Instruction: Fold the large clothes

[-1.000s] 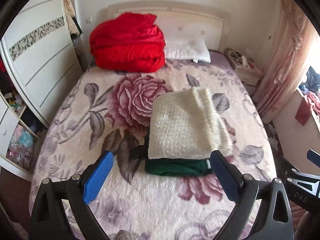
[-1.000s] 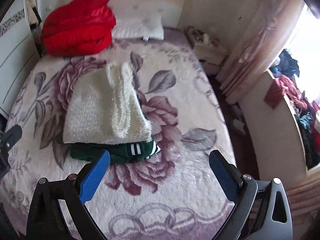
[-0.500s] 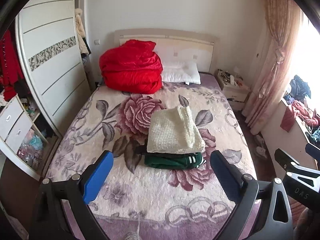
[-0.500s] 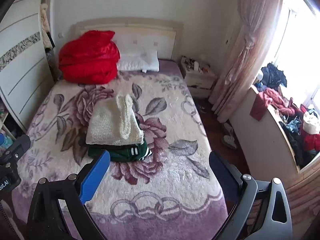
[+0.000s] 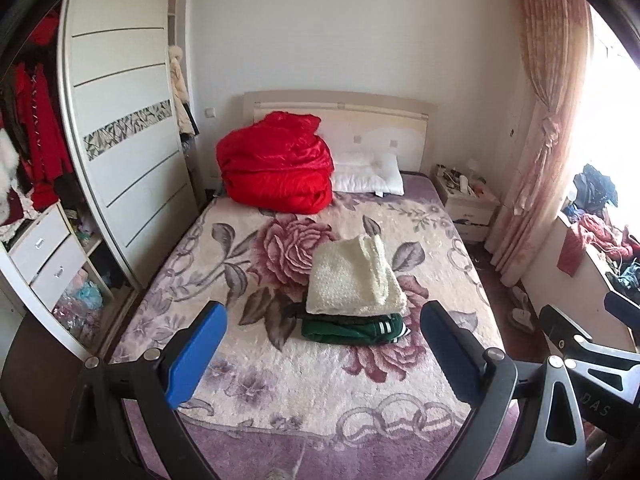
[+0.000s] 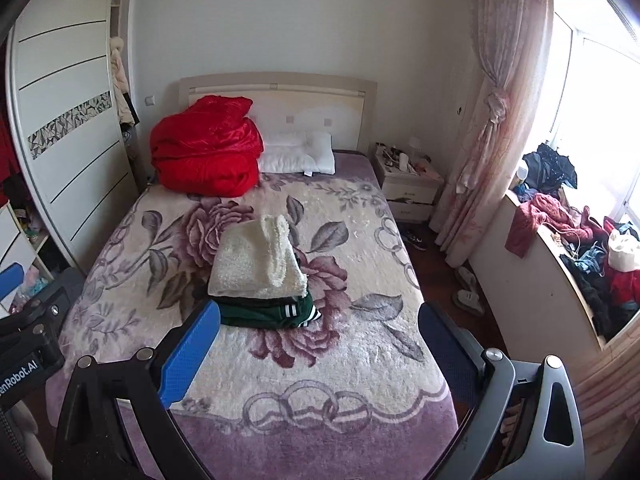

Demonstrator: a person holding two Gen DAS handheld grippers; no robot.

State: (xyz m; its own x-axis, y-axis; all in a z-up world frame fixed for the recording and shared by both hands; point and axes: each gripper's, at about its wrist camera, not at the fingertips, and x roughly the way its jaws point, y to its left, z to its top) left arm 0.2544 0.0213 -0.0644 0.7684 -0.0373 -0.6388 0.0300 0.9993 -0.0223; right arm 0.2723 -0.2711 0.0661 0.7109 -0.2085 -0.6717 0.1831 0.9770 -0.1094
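Observation:
A folded cream fluffy garment (image 5: 354, 282) lies on top of a folded green garment with white stripes (image 5: 352, 328), stacked in the middle of the floral bed cover (image 5: 280, 392). The stack also shows in the right wrist view, cream garment (image 6: 256, 266) over green garment (image 6: 272, 312). My left gripper (image 5: 324, 354) is open and empty, held back above the foot of the bed. My right gripper (image 6: 320, 350) is open and empty, also back from the stack. Each gripper shows at the edge of the other's view.
A red quilt (image 5: 276, 168) and a white pillow (image 5: 368, 174) lie at the headboard. A wardrobe (image 5: 120, 148) stands left, a nightstand (image 5: 466, 204) and pink curtain (image 5: 540, 140) right. A windowsill ledge (image 6: 568, 280) holds piled clothes.
Both grippers have pulled back and up from the stack, so the whole bed and room now show. The stack has not moved.

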